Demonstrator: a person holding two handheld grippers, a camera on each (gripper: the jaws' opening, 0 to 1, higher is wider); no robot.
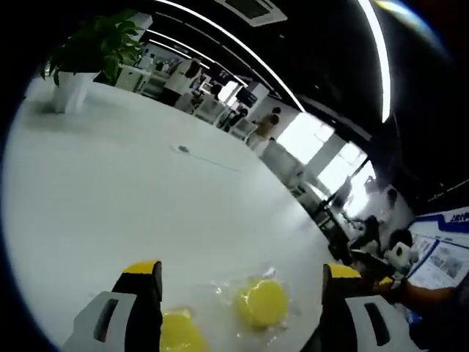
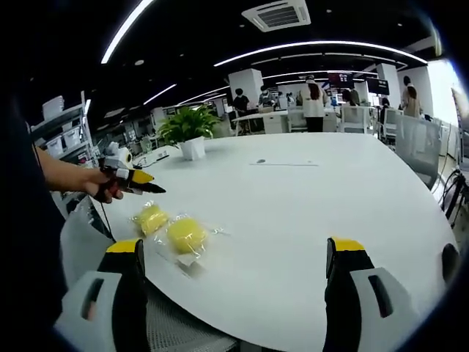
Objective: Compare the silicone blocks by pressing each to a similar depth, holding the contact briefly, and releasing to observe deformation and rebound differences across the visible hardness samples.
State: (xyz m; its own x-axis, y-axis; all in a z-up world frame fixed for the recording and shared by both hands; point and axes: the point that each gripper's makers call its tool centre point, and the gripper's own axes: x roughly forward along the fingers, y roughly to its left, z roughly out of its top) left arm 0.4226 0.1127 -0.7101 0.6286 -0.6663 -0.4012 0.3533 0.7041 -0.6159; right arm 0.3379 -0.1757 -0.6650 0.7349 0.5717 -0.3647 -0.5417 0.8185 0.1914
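Hovering over a broad white table [image 2: 308, 213], a person readies two hand-held grippers for a hardness comparison of two round yellow silicone blocks, each sealed in a clear plastic wrapper. In the right gripper view, the nearer yellow block [image 2: 187, 235] lies at about 9 o'clock of centre, with the second yellow block [image 2: 150, 218] just beside it toward 10 o'clock, both near the table's close edge. The right gripper [image 2: 233, 257] has its black, yellow-tipped jaws spread wide apart, holding nothing, and stands well back from the samples. At 9 o'clock in that view, the person's hand [image 2: 94, 183] carries the left gripper [image 2: 139, 183] toward the blocks; its tips look close together there, though they are too small to read.

The left gripper view settles that: the left gripper's [image 1: 242, 275] jaws stand apart and empty, with one wrapped block [image 1: 265, 302] between them at 6 o'clock and the other [image 1: 179, 331] partly hidden behind the jaw at 7 o'clock. A potted green plant [image 1: 91, 51] sits at the table's far end, at 11 o'clock, and office workers stand beyond.

No block looks pressed yet; the step in hand appears to be the approach. The next move likely calls for lowering a jaw tip squarely onto the first block, pressing gently so the slick wrapper does not skid.
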